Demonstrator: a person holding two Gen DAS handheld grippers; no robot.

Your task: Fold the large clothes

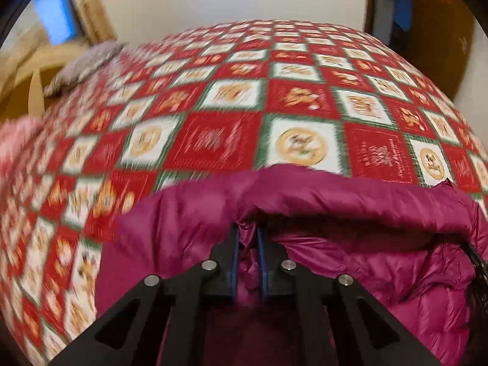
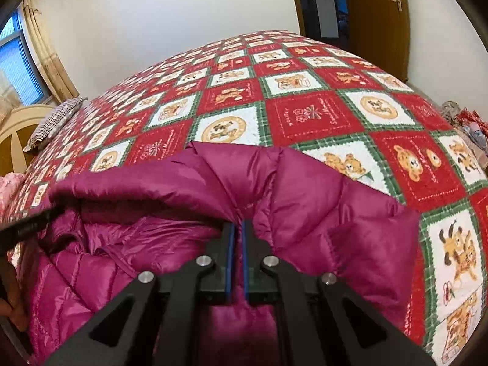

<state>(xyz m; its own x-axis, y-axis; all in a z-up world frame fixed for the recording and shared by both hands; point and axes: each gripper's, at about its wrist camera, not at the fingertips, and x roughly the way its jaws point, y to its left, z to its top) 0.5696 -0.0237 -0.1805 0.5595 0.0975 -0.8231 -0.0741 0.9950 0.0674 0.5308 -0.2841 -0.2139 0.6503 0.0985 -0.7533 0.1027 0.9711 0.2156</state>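
Left gripper: we saw the left gripper (image 1: 248,228) clenched on a pinch of the magenta down jacket (image 1: 350,201), its blue-padded fingers (image 1: 235,253) drawn close with fabric bunched between them.
Right gripper: we saw the right gripper (image 2: 238,224) also clamped on the jacket (image 2: 305,201), its blue pads (image 2: 231,256) nearly together on a gathered seam of the quilted shell.
Jacket: it lay directly ahead of and beneath both sets of fingers, its upper edge rolled into a puffy ridge just beyond the fingertips, with crumpled lining spread below that ridge between the two tools.
Other tool in view: from the right wrist we made out the dark tip of the left tool (image 2: 30,225) at the jacket's far left edge; from the left wrist a dark part (image 1: 475,259) showed at the jacket's right edge.
Bedspread: beyond the jacket stretched a red, white and green checked bedspread (image 2: 305,116) printed with teddy bears; it was blurred in the left wrist view (image 1: 213,140).
Pillow: a striped pillow (image 2: 52,125) sat far ahead to the left, beside a cream headboard (image 2: 18,122).
Room: we noted a window with a curtain (image 2: 45,55) far left and a wooden door (image 2: 378,15) far ahead to the right.
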